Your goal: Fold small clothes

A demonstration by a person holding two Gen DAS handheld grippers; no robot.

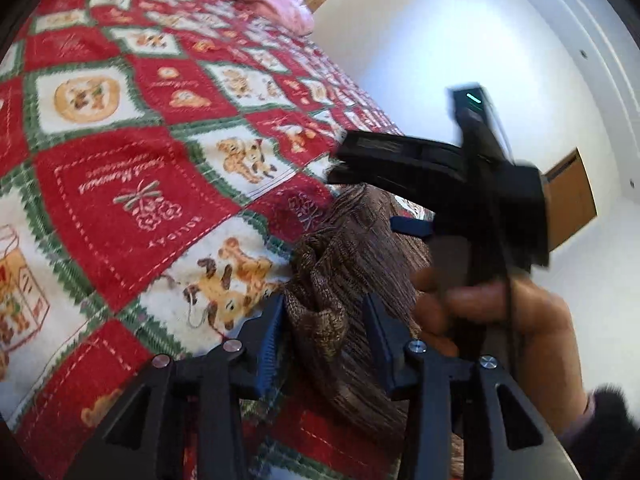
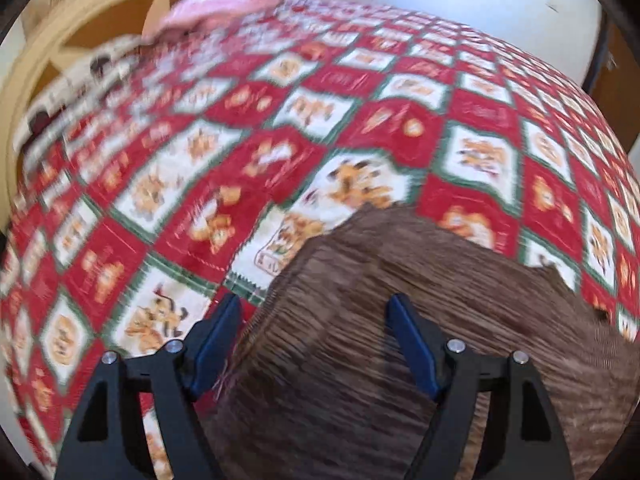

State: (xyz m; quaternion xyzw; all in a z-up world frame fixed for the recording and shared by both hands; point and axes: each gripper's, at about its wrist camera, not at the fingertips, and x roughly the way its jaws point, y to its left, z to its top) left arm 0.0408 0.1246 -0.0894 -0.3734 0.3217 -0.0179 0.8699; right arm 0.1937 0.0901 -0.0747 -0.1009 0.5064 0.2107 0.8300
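A brown knitted garment [image 1: 344,280] lies on a red, white and green patchwork quilt [image 1: 120,184]. A bunched fold of it stands between the blue pads of my left gripper [image 1: 324,312], whose jaws are wide apart and not clamped on it. The right gripper's body [image 1: 472,184], held by a hand [image 1: 500,312], crosses the left wrist view just beyond the fold. In the right wrist view the garment [image 2: 400,360] spreads flat under my open right gripper [image 2: 316,312]. That view is motion-blurred.
The quilt [image 2: 280,140] covers a bed. A pink cloth [image 1: 276,4] lies at the bed's far end, also in the right wrist view [image 2: 224,0]. A wooden frame [image 2: 80,20] stands beyond the bed. White walls and a wooden door [image 1: 572,200] lie to the right.
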